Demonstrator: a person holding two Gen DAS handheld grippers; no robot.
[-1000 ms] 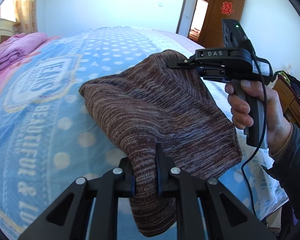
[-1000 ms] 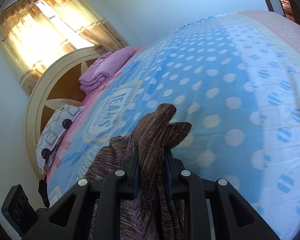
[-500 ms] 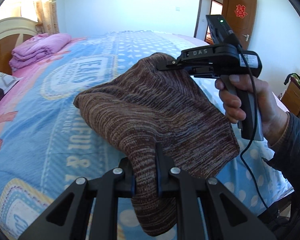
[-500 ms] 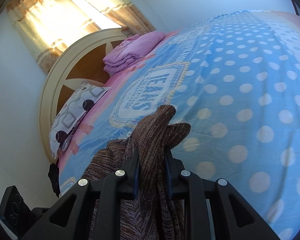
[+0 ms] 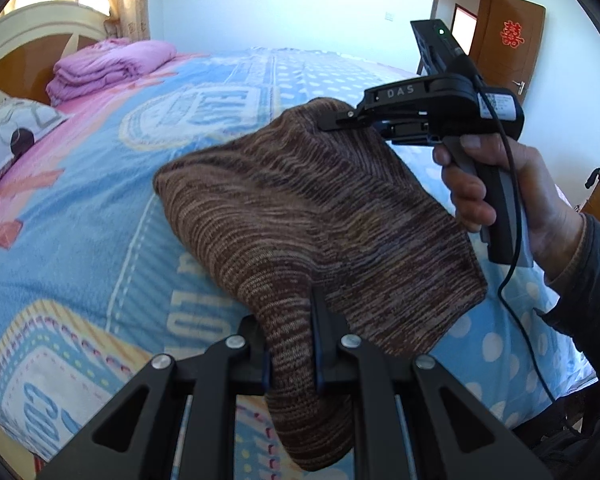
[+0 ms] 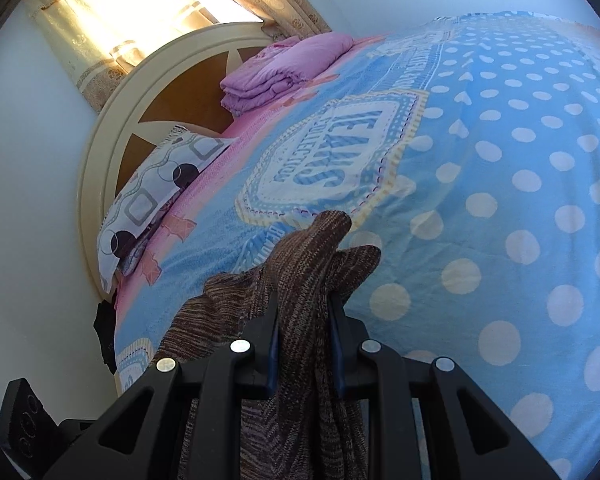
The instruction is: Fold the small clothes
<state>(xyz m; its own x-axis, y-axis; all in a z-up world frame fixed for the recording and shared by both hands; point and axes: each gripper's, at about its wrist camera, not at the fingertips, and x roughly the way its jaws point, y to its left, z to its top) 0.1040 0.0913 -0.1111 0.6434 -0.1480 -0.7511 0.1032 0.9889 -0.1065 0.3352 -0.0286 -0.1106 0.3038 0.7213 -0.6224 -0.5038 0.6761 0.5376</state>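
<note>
A wide bed (image 6: pixel 519 152) in a blue polka-dot fleece blanket is spreading ahead of both tongs, broad and unobstructed, with a curved cream headboard (image 6: pixel 100 152) far off. The left gripper (image 5: pixel 291 356) is pinching one edge of a brown ribbed knit garment (image 5: pixel 319 216), while the right gripper (image 6: pixel 304 344) is clamping a bunched corner. The garment is hanging stretched between them above the blanket, soft and marled.
</note>
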